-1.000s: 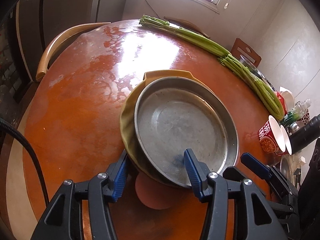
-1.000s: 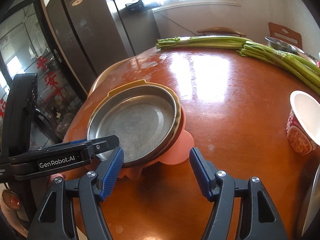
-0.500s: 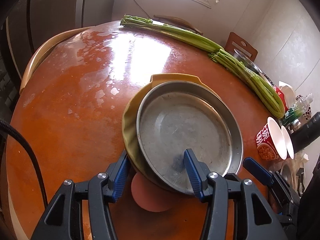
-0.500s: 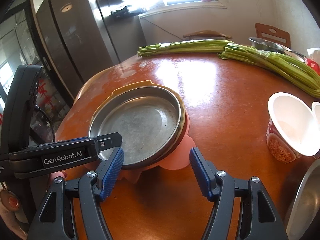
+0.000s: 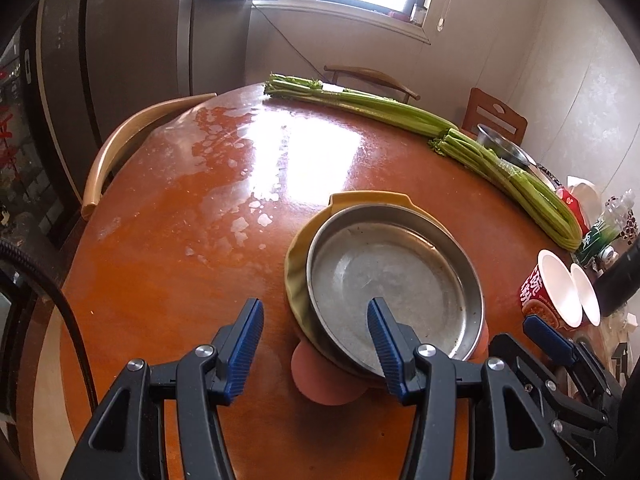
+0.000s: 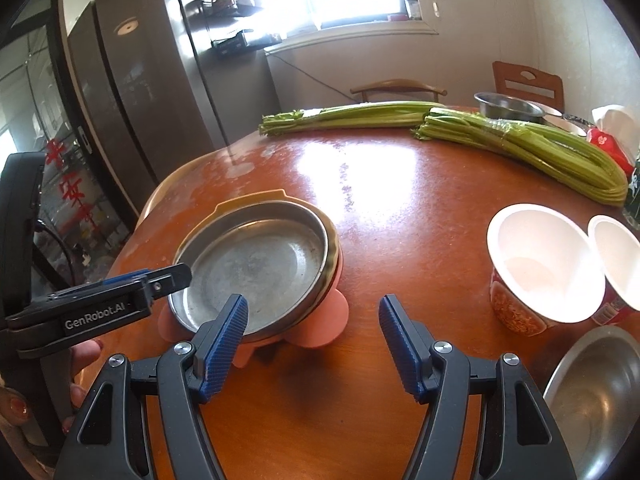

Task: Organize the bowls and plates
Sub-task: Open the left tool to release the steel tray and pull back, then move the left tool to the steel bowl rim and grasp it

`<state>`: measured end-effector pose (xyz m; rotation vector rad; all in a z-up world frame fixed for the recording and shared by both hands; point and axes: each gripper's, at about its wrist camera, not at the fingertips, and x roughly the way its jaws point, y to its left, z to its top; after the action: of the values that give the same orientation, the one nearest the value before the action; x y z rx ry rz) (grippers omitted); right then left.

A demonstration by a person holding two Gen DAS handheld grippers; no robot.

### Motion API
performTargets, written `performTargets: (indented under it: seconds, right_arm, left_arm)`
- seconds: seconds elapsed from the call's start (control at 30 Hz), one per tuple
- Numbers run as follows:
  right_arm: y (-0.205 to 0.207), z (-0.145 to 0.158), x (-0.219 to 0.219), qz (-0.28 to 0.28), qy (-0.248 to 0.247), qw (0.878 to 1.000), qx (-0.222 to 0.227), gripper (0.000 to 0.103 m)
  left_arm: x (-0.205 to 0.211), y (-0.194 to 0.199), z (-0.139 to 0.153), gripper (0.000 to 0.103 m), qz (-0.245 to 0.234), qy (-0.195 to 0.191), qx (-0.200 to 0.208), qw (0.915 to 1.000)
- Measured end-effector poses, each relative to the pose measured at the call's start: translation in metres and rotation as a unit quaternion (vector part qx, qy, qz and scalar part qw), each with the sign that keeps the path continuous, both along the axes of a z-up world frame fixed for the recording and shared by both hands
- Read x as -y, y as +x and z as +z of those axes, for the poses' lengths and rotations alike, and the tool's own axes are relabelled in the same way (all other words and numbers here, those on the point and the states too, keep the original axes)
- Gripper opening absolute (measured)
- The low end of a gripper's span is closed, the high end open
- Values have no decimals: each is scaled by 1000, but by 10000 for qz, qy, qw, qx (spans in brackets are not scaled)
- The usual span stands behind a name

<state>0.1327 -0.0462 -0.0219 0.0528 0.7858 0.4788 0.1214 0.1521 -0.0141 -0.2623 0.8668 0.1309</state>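
A round grey metal plate [image 5: 394, 280] sits nested in a mustard-yellow dish [image 5: 296, 276] atop a pink plastic plate [image 6: 324, 320], the stack resting near the edge of the glossy orange-brown round worktop [image 5: 180, 240]. The left gripper [image 5: 316, 336] has its blue-padded fingers [image 5: 382, 344] released, one over the metal plate's near rim and one outside the stack, pressing nothing. The right gripper [image 6: 312, 336] hangs just beside the stack, fingers apart and empty
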Motion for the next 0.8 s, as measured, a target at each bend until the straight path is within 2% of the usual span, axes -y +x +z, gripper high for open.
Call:
performTargets:
  seconds: [0.4, 0.8]
  right_arm:
    - [-27, 32, 24, -159, 6, 9989, 437, 70]
    - [-60, 57, 80, -504, 13, 9952, 839, 70]
  left_arm:
    - [25, -38, 35, 56, -109, 152, 423, 9989]
    - [88, -64, 53, 57, -520, 223, 649, 9963]
